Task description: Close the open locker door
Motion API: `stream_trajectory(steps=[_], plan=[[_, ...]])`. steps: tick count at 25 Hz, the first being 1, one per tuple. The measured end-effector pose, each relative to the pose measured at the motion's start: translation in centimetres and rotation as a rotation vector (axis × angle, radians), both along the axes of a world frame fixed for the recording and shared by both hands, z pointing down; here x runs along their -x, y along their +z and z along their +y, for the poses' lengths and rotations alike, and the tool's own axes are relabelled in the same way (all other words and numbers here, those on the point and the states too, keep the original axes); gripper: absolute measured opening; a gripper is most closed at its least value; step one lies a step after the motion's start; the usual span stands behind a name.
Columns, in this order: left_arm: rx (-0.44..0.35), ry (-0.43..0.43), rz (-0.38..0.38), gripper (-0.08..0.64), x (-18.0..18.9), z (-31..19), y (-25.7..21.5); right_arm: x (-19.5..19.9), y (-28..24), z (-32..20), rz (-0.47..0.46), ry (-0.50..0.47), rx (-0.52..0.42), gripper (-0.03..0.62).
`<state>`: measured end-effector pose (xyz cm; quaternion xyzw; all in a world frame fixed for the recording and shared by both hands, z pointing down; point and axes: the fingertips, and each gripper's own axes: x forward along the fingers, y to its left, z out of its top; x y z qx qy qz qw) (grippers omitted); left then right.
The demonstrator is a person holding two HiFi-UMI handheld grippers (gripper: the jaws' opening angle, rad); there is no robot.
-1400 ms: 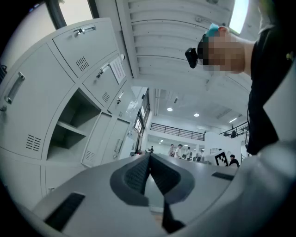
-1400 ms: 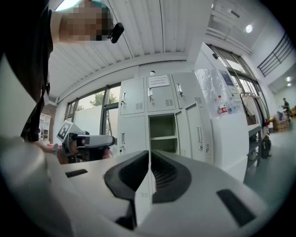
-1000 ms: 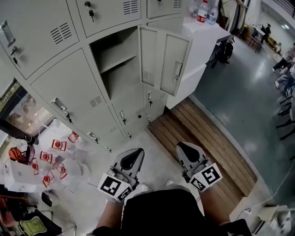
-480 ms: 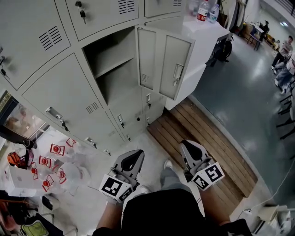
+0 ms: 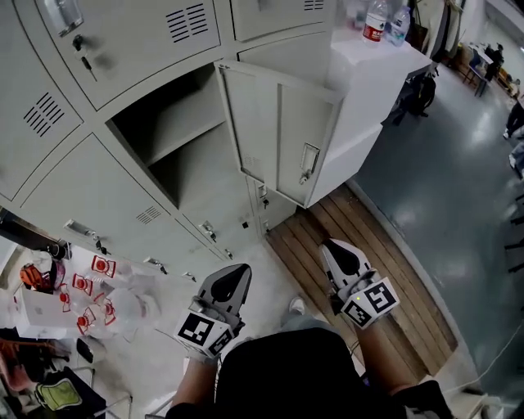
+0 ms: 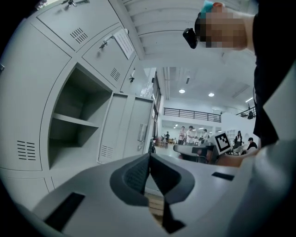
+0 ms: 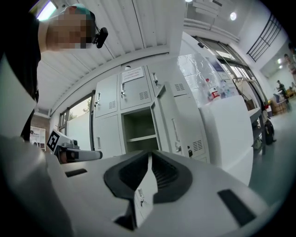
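left gripper [image 5: 232, 285] low, fingers together, right gripper [image 5: 340, 255] alongside, fingers together

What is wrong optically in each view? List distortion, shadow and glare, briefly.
Head view: the lockers bow at the edges, the open compartment lies in shadow, the grey floor carries a soft sheen. Left gripper view: fisheye, black corners, the close fingers soft. Right gripper view: same black corners, the open locker door curved, a ceiling lamp glaring.
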<state>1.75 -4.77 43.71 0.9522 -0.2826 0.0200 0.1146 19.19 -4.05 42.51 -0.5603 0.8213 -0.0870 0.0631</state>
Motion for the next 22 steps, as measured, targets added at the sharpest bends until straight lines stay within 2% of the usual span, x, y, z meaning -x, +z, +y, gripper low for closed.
stream_trajectory(steps=[11,14,18,22], plan=[[0.031,-0.152,-0.034,0.023,-6.4,-4.3,0.4,-6.9,-1.0,-8.2,0.012,-0.149,-0.040,0.044],[0.041,-0.171,-0.050,0.023,-7.0,-4.5,1.0,-7.5,-1.3,-9.9,0.024,-0.188,-0.058,0.051],[0.046,-0.200,-0.065,0.023,-7.1,-4.9,1.0,-7.3,-1.8,-11.9,0.022,-0.261,-0.064,0.134],[0.039,-0.211,-0.056,0.023,-6.5,-5.2,0.7,-6.7,-2.7,-13.4,0.034,-0.301,-0.090,0.137]])
